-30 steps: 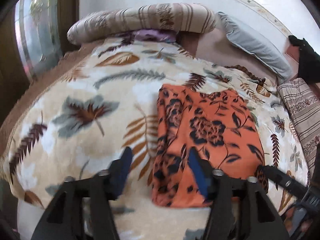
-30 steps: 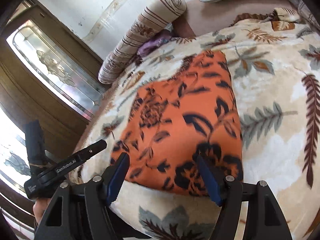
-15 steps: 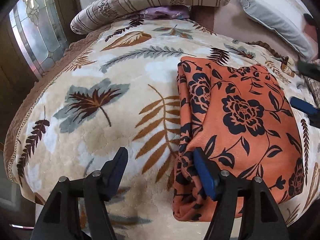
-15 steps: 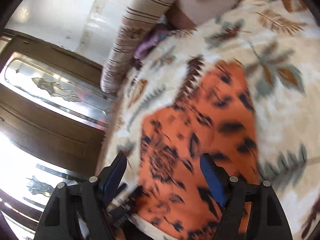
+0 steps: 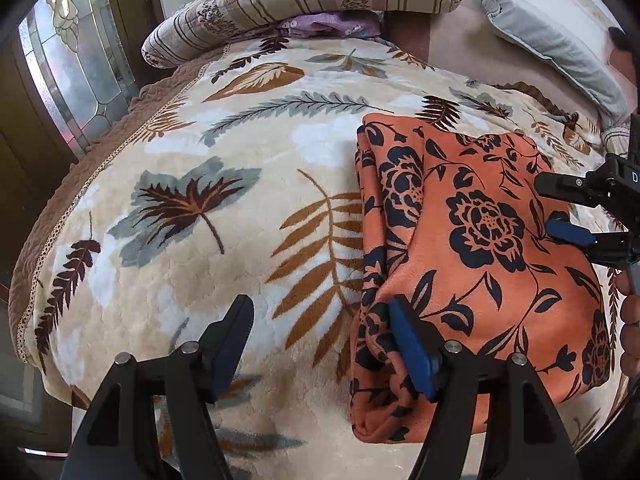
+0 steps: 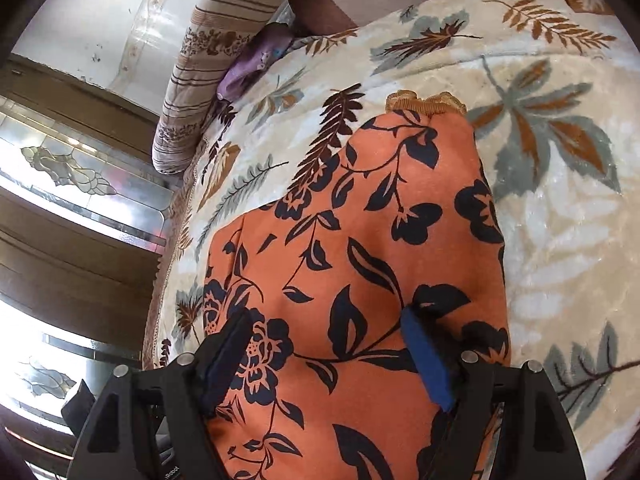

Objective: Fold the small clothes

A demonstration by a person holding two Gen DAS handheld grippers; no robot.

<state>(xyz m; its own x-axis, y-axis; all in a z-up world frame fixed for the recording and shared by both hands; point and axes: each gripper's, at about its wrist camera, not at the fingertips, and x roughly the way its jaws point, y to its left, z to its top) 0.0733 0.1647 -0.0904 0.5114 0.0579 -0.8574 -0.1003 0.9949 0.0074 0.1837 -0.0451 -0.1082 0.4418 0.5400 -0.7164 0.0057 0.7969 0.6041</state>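
Observation:
A folded orange garment with black flowers (image 5: 480, 248) lies on the leaf-print blanket (image 5: 192, 208) of a bed. My left gripper (image 5: 320, 340) is open and empty at the garment's near left edge, one pad over the cloth, the other over the blanket. In the right wrist view the garment (image 6: 360, 264) fills the middle, and my right gripper (image 6: 328, 348) is open just above it. The right gripper also shows at the right edge of the left wrist view (image 5: 576, 208), over the garment's far right side.
A striped bolster (image 5: 304, 4) and a purple cloth (image 5: 328, 26) lie at the head of the bed. A grey pillow (image 5: 544, 40) is at the back right. A wooden glass-panelled door (image 5: 68, 64) stands left of the bed edge.
Both grippers have moved closer to the garment. The right gripper has swung over its right side and come into the left wrist view. The garment has stayed in place.

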